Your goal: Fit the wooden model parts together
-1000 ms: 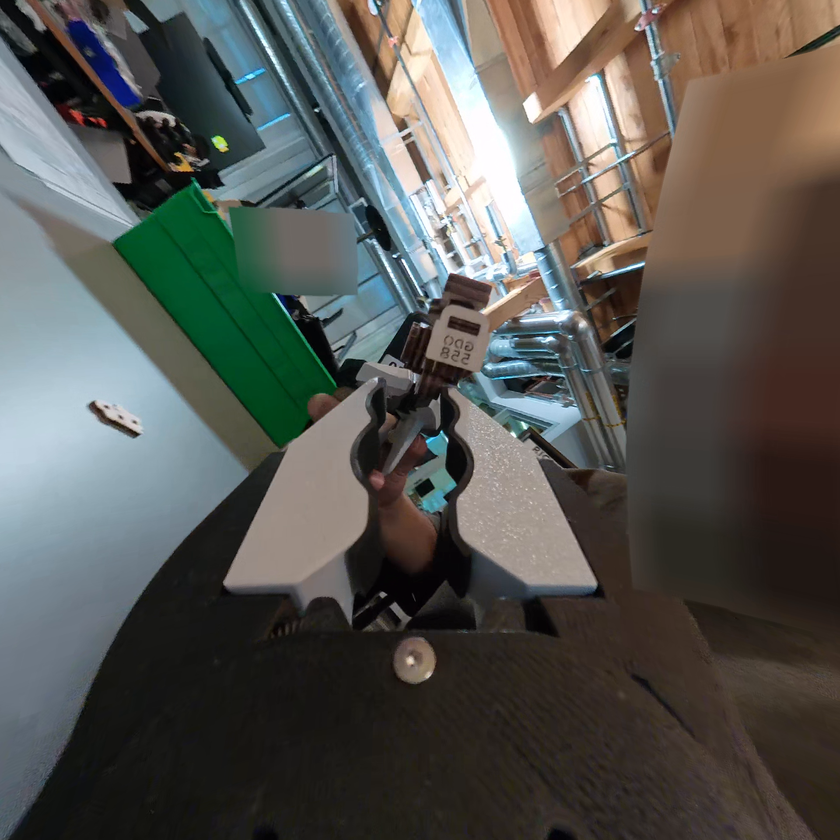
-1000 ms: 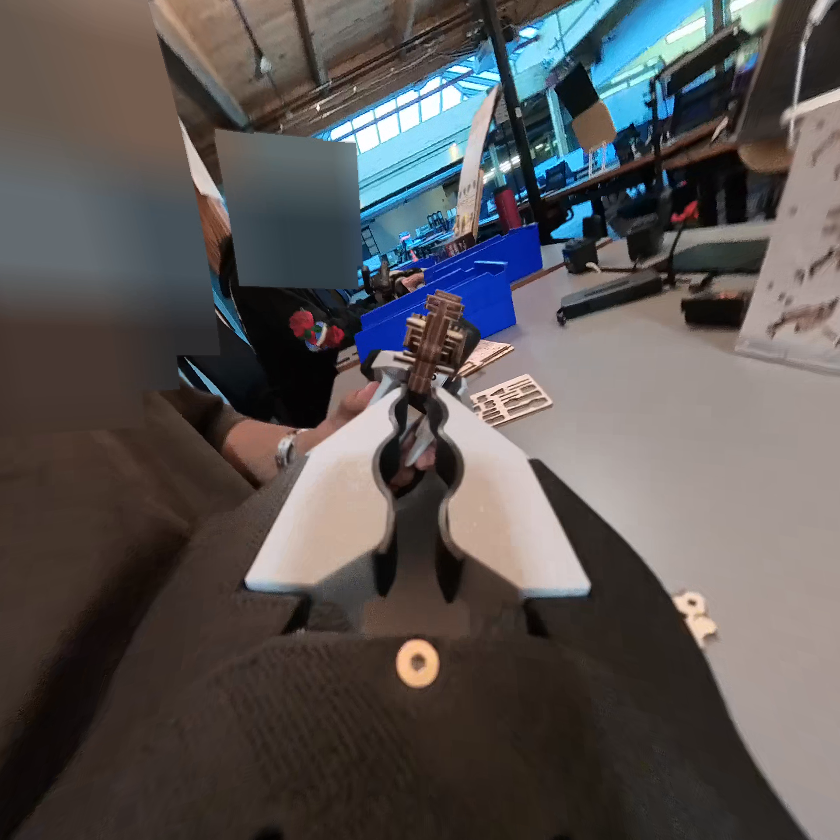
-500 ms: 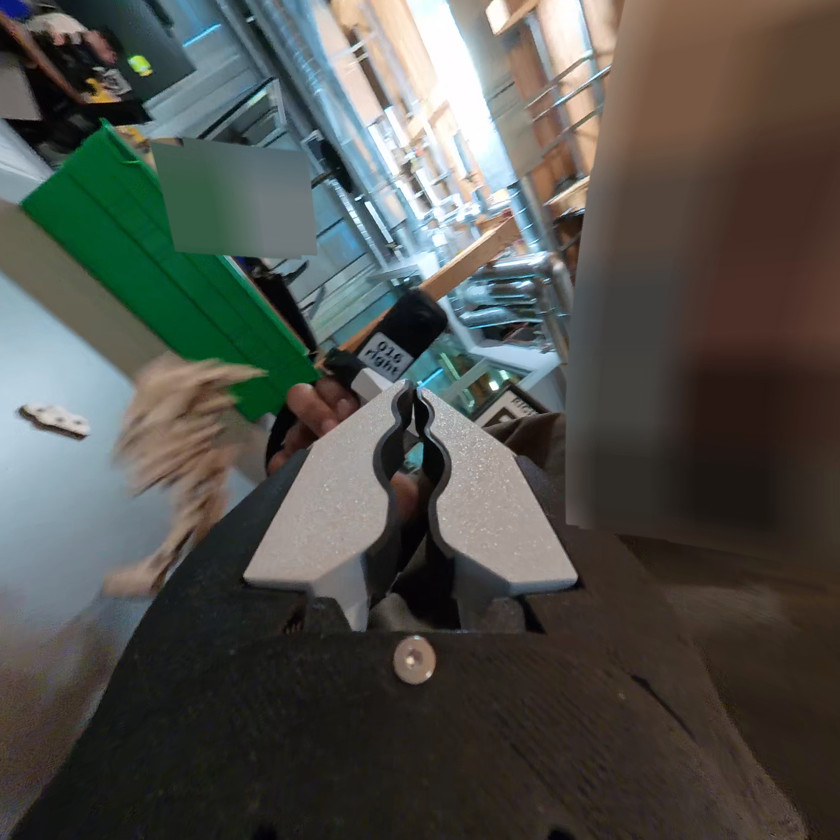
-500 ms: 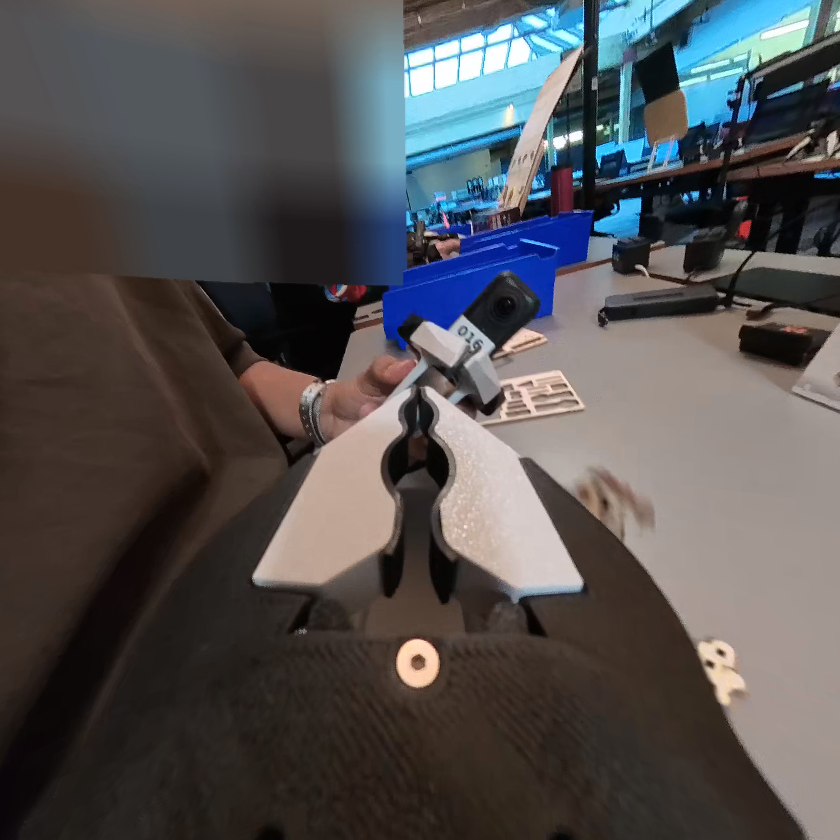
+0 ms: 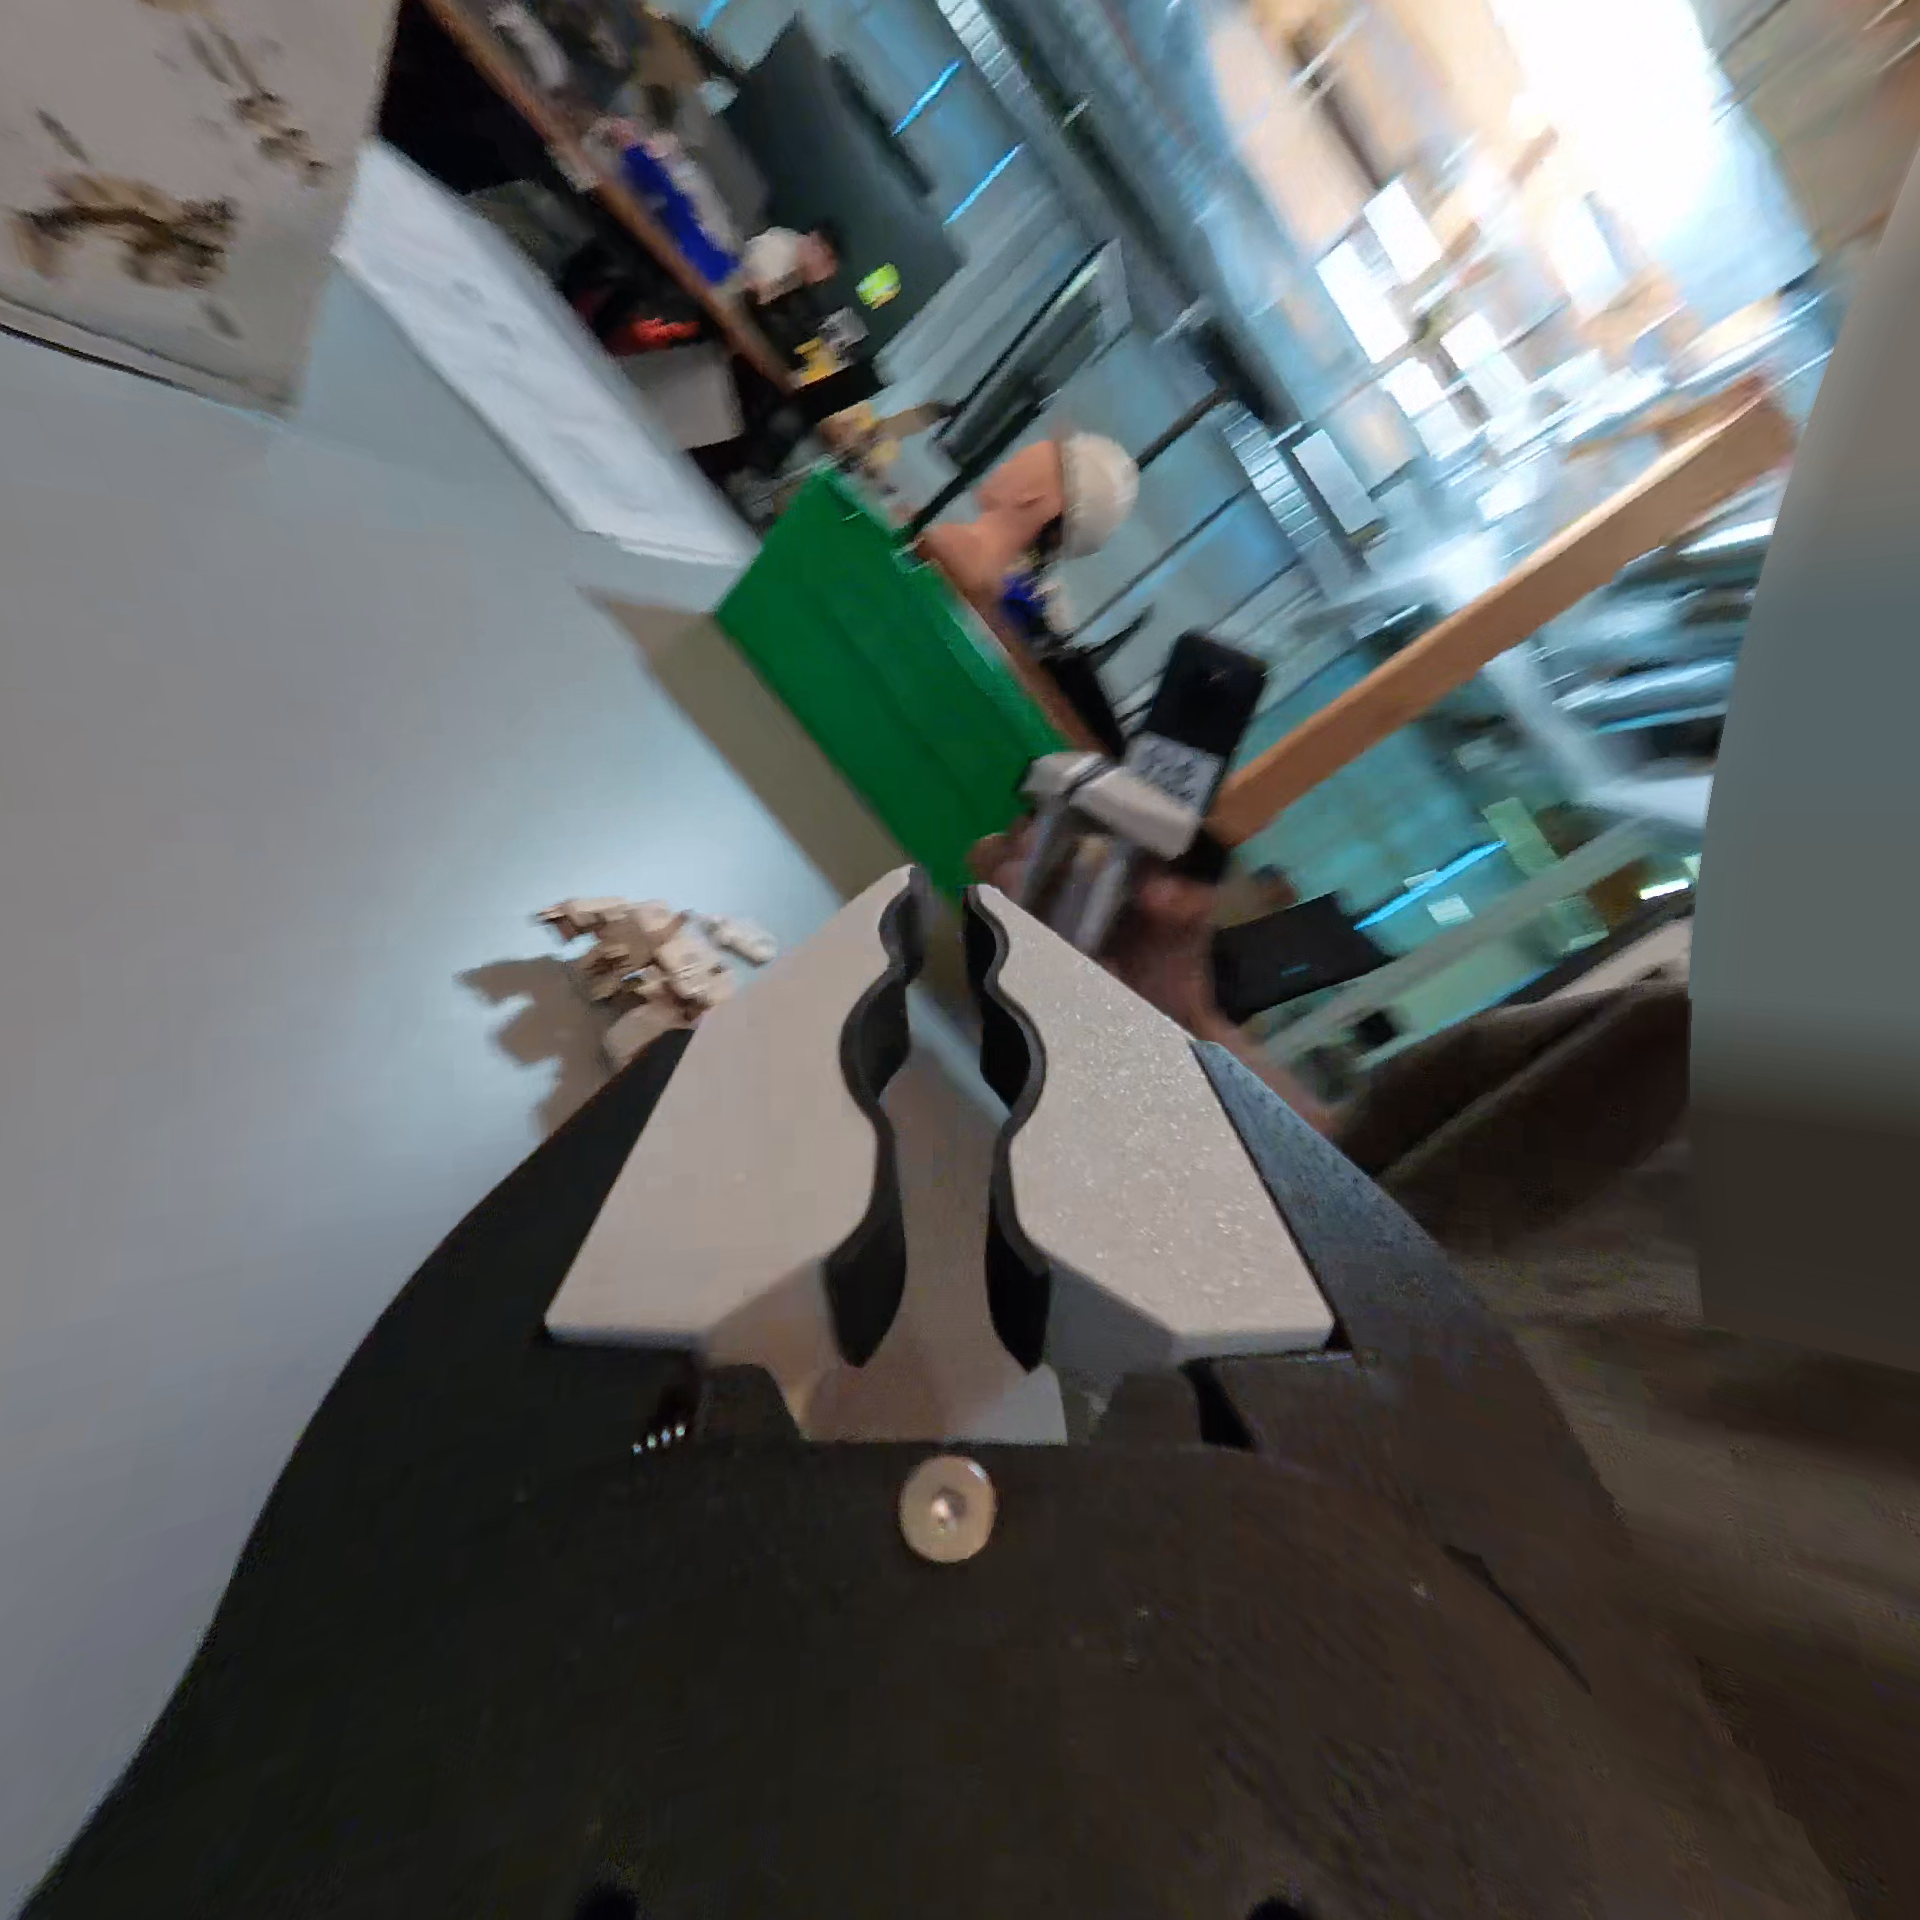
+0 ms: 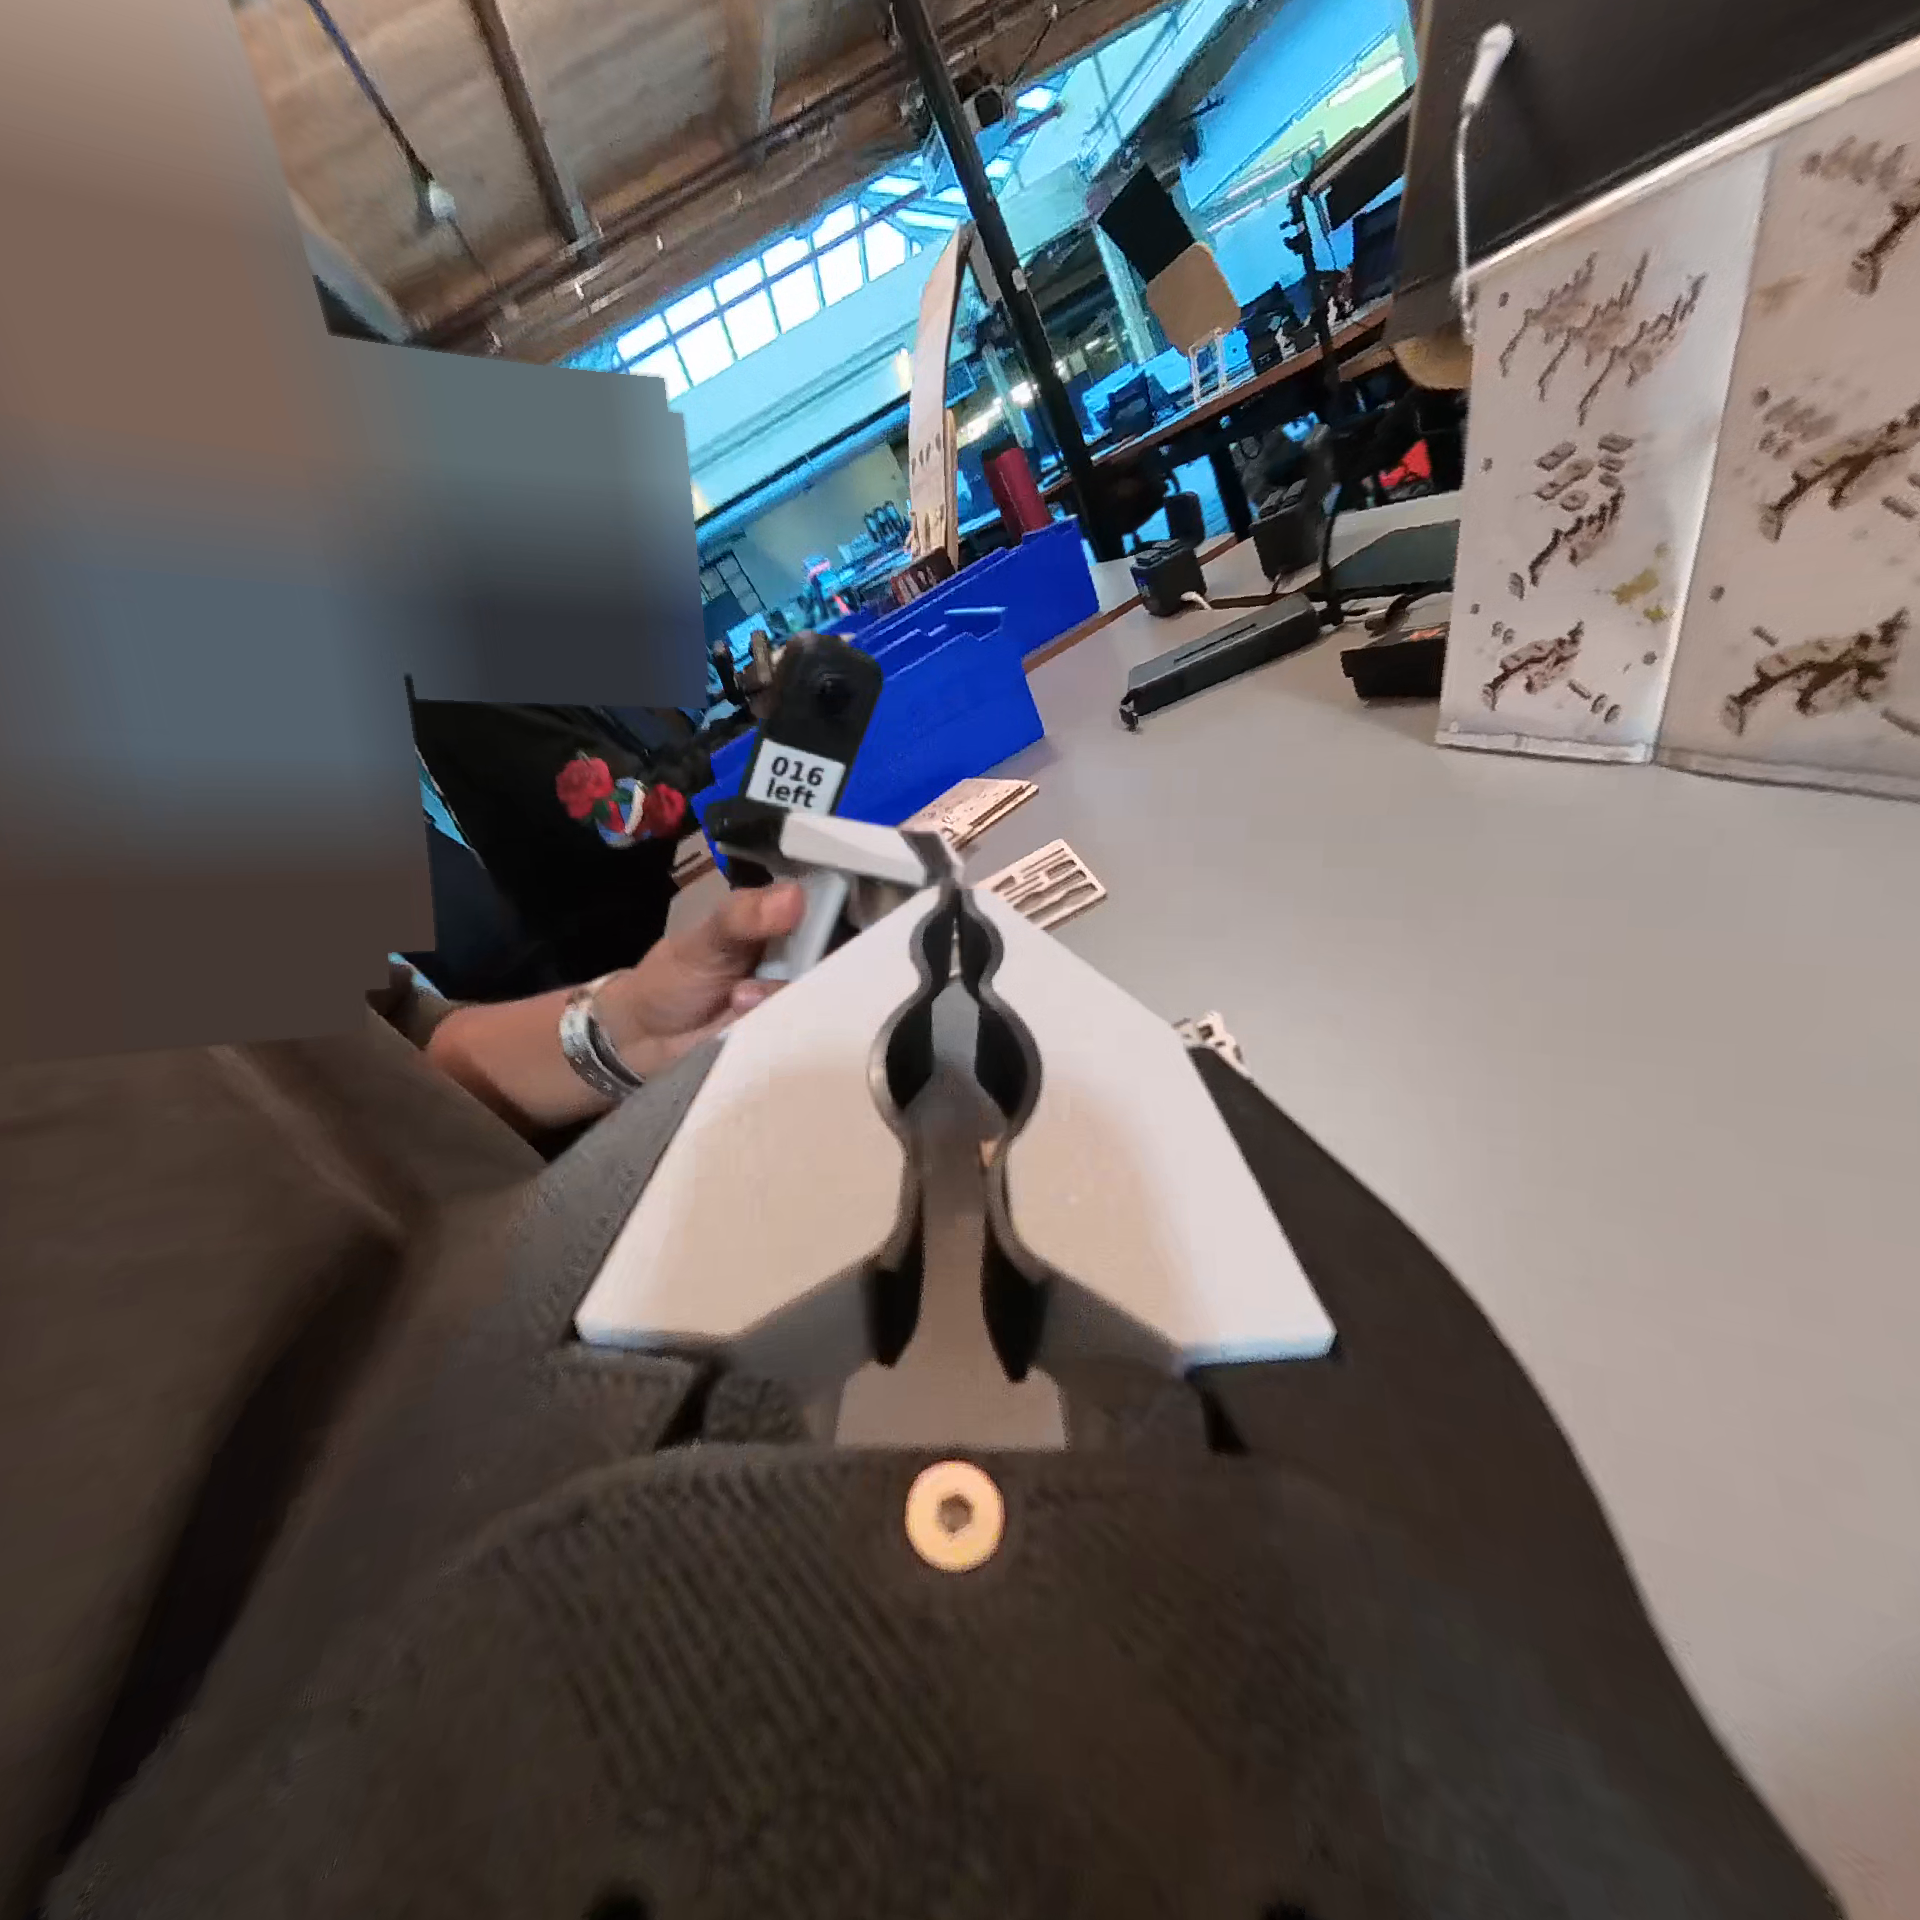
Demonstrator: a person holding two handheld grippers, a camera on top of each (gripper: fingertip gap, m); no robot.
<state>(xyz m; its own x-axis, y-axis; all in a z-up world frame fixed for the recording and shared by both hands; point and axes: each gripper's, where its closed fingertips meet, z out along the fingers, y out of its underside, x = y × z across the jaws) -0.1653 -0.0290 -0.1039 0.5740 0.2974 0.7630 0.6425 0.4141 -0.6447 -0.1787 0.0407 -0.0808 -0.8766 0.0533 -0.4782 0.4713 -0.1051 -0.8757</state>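
Left wrist view first: left gripper (image 5: 940,902), pale grey fingers w/ wavy black inner edges, jaws parted by a narrow gap at the tips, nothing between them. At approx 10 o'clock from the tips, the pale wooden model assembly (image 5: 649,961), a jumble of slotted laser-cut pieces, lies on the light grey table (image 5: 260,831), casting a shadow to its left, close beside the gripper's black body but apart from the fingers. At 1 o'clock, the right gripper (image 5: 1081,868) hangs farther off, grey fingers pointing down under a black camera block; too blurred to read its jaws here. A green plastic bin (image 5: 883,686) sits past the table edge at 12 o'clock. A white printed instruction sheet (image 5: 156,177) stands at 10 o'clock, top left corner.

Right wrist view: right gripper (image 6: 951,904), white-grey fingers, tips pressed together or all but, nothing held. Just beyond the tips, 11 o'clock, the left gripper (image 6: 940,868) in a person's hand (image 6: 696,977), bracelet at the wrist. A flat wooden parts sheet (image 6: 1044,883) w/ cut-out slots lies on the table (image 6: 1455,987) at 1 o'clock, near the tips. A small pale wooden offcut (image 6: 1210,1034) peeks out at 3 o'clock beside the gripper body. Blue plastic bins (image 6: 935,686) at 12 o'clock, further back. Instruction sheet (image 6: 1683,499) stands at 2 o'clock. The model assembly itself isn't visible in this view.
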